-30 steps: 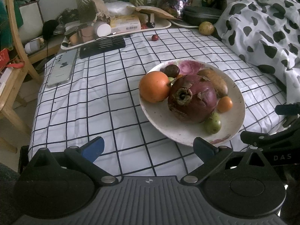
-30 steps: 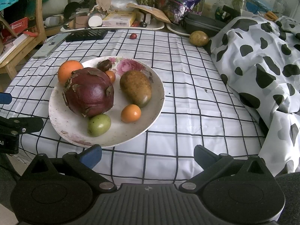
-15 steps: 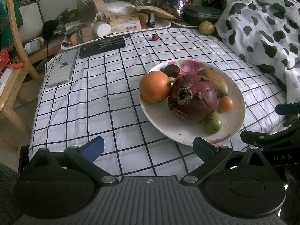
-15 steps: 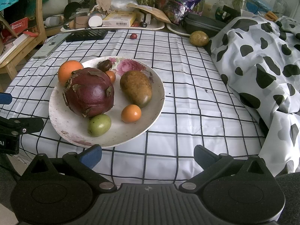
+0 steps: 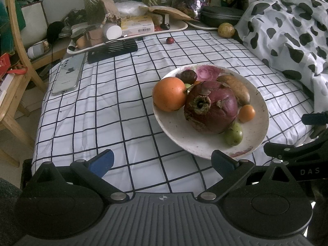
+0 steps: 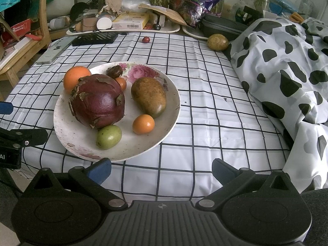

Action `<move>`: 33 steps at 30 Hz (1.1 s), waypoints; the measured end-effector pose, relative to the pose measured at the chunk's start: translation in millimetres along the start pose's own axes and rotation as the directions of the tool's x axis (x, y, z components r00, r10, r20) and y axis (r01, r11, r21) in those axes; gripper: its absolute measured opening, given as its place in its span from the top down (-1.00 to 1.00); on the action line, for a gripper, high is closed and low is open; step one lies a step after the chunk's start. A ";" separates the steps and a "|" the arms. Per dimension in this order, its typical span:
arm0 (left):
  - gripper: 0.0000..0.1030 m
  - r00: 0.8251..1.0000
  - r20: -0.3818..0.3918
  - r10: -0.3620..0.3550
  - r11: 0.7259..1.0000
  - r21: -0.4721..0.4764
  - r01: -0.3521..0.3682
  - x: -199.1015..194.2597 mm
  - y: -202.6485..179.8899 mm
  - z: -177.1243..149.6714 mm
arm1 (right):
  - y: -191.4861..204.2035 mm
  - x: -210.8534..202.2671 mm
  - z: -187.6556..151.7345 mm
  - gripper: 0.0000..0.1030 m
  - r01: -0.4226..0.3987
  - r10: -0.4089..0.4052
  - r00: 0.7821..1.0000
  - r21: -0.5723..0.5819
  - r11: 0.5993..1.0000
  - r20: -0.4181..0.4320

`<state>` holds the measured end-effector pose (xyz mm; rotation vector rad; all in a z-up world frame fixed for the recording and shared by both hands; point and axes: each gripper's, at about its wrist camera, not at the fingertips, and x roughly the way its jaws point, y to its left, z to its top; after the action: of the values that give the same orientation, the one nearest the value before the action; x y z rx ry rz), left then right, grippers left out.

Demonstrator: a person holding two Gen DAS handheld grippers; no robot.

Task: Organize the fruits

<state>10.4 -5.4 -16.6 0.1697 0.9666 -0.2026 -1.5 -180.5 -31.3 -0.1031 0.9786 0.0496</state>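
Observation:
A white flowered plate (image 5: 258, 131) (image 6: 170, 94) on the checked tablecloth holds a large dark red fruit (image 5: 213, 106) (image 6: 98, 102), an orange (image 5: 169, 96) (image 6: 74, 79), a brown mango (image 6: 148, 96), a small orange fruit (image 6: 143, 124), a green fruit (image 6: 108, 137) and a dark small fruit (image 6: 114, 71). A yellow-brown fruit (image 6: 217, 42) and a small red fruit (image 6: 146, 39) lie loose at the far side. My left gripper (image 5: 162, 162) and right gripper (image 6: 162, 169) are open and empty, near the table's front edge.
A cow-print cloth (image 6: 287, 65) covers the right side. A phone (image 5: 68, 74) and a black slatted object (image 5: 112, 49) lie far left. Trays with boxes, bags and clutter (image 6: 131, 20) line the back. A wooden chair (image 5: 14, 65) stands left.

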 end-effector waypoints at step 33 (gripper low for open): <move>-1.00 1.000 -0.006 0.006 1.000 -0.005 -0.006 -0.1 1.2 -1.1 | -0.5 0.4 0.7 -1.00 0.000 0.000 1.000 0.000 1.000 -0.002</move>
<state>9.8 -3.9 -17.0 0.1687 0.9726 -0.1939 -0.7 -180.9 -31.3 -0.1034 0.9805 0.0498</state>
